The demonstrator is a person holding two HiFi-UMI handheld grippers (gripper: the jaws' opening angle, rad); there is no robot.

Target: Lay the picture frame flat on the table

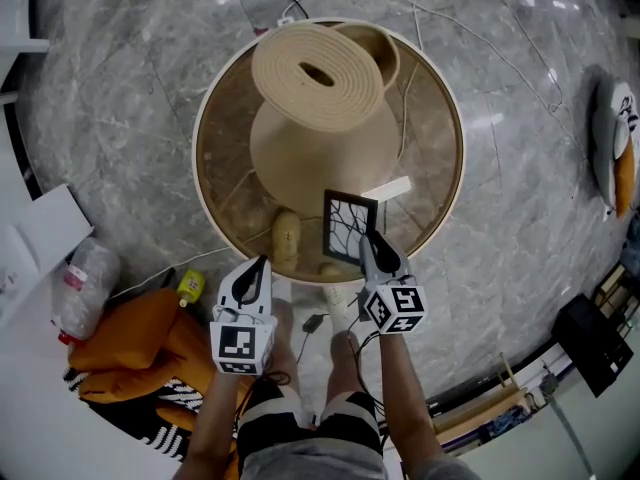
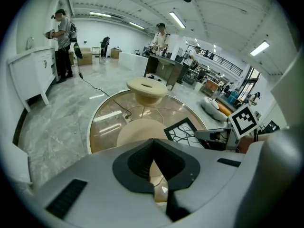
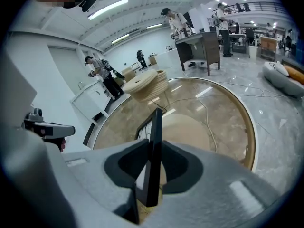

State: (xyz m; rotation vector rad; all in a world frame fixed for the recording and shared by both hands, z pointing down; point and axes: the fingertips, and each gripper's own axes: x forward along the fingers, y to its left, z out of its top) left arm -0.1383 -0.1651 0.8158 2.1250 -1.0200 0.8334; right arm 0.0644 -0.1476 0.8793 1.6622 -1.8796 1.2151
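The picture frame (image 1: 348, 226) is black with a white branch pattern. It is held tilted over the near edge of the round glass table (image 1: 207, 118). My right gripper (image 1: 366, 240) is shut on the frame's lower right edge. In the right gripper view the frame (image 3: 154, 151) stands edge-on between the jaws. My left gripper (image 1: 262, 265) hovers at the table's near rim, left of the frame, shut with nothing in it. From the left gripper view, the frame (image 2: 186, 131) faces me, with the right gripper (image 2: 213, 136) on its side.
A wide beige pedestal (image 1: 318, 98) shows through the glass. A white strip (image 1: 388, 189) lies on the table behind the frame. On the floor lie an orange bag (image 1: 140, 343), a plastic bottle (image 1: 85, 288), cables and a cushion (image 1: 615, 143). People stand far off.
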